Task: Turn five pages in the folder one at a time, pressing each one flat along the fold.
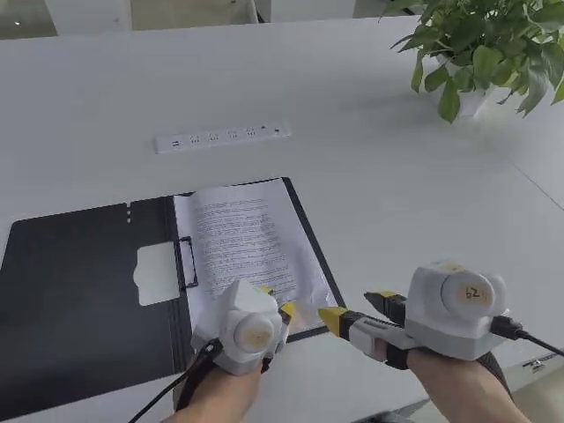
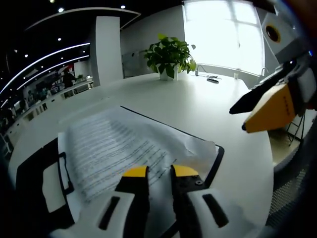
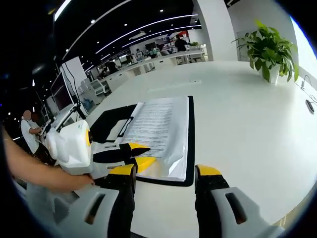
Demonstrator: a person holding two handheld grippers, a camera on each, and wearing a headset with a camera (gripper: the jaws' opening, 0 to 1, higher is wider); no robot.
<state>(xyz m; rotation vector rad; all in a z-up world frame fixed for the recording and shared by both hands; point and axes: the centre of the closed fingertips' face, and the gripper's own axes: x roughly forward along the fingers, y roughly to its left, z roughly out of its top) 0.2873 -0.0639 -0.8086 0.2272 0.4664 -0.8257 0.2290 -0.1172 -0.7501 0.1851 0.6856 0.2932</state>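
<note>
A black folder [image 1: 79, 291] lies open on the white table, with a stack of printed pages [image 1: 242, 233] on its right half. My left gripper [image 1: 284, 310] is at the pages' lower right corner. Its jaws are nearly together around the top page's bottom edge [image 2: 198, 148], which is lifted and wrinkled. In the right gripper view the left gripper [image 3: 150, 154] reaches in over the pages [image 3: 158, 121]. My right gripper [image 1: 357, 310] hovers open just right of that corner, over bare table. In its own view the right gripper [image 3: 166, 171] points at the folder's near edge with nothing between its jaws.
A white power strip [image 1: 222, 137] lies beyond the folder. A potted plant [image 1: 480, 53] stands at the far right. A metal clip [image 1: 187, 262] runs along the folder's spine. The white table [image 1: 397, 194] spreads to the right of the folder.
</note>
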